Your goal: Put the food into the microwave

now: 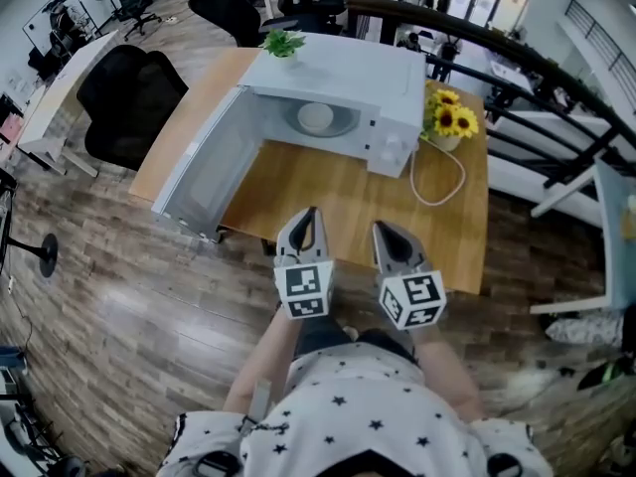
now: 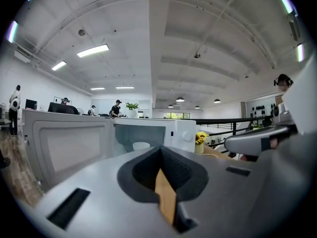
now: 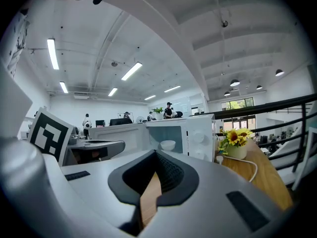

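Note:
A white microwave stands on the wooden table with its door swung wide to the left. Inside it, on the turntable, sits a white bowl of food, also seen in the left gripper view and the right gripper view. My left gripper hangs over the table's front edge, shut with nothing in it. Just to its right my right gripper is shut and empty too. Both point toward the microwave from well short of it.
A vase of sunflowers stands right of the microwave, with a white cable looped on the table beside it. A small green plant sits on the microwave's top. A black office chair is at the left, a railing at the right.

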A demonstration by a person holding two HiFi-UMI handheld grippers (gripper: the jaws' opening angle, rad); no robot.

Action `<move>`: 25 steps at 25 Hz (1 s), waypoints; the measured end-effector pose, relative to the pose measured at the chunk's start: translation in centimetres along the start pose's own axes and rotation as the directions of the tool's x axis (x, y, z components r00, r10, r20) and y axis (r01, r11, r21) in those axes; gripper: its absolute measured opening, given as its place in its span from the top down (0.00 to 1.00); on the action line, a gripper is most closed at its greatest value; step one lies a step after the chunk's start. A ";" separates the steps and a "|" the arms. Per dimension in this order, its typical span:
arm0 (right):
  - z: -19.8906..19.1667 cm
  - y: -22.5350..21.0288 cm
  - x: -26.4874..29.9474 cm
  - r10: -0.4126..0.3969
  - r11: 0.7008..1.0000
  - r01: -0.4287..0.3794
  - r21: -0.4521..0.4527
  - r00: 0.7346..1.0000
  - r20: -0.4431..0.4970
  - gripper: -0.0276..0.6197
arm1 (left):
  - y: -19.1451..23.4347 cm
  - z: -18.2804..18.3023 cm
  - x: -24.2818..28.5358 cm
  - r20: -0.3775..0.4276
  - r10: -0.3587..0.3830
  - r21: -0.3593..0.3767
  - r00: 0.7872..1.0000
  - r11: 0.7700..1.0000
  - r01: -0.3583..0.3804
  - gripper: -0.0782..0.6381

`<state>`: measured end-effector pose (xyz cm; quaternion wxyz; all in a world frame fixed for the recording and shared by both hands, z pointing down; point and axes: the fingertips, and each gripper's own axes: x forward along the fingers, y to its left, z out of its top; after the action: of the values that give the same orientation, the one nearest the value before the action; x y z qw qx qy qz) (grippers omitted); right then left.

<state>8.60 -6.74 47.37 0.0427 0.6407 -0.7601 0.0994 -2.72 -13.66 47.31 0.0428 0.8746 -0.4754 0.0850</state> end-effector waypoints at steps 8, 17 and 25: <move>-1.6 0.3 -3.7 -0.004 1.000 0.004 0.011 1.000 -0.001 0.95 | -2.3 -1.2 -4.2 -0.001 -0.020 0.000 1.000 1.000 0.020 0.88; -2.1 -0.1 -5.3 -0.013 1.000 0.013 0.006 1.000 0.000 0.95 | -3.3 -1.7 -5.3 0.007 -0.033 -0.008 0.999 0.999 0.033 0.88; -1.5 -0.4 -5.6 -0.016 1.000 0.016 -0.004 1.000 0.006 0.95 | -3.9 -1.7 -5.2 -0.003 -0.049 -0.016 0.999 0.999 0.049 0.88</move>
<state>9.84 -1.07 47.83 0.0425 0.6469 -0.7554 0.0953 -2.36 -6.98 48.04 0.0527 0.8856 -0.4543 0.0815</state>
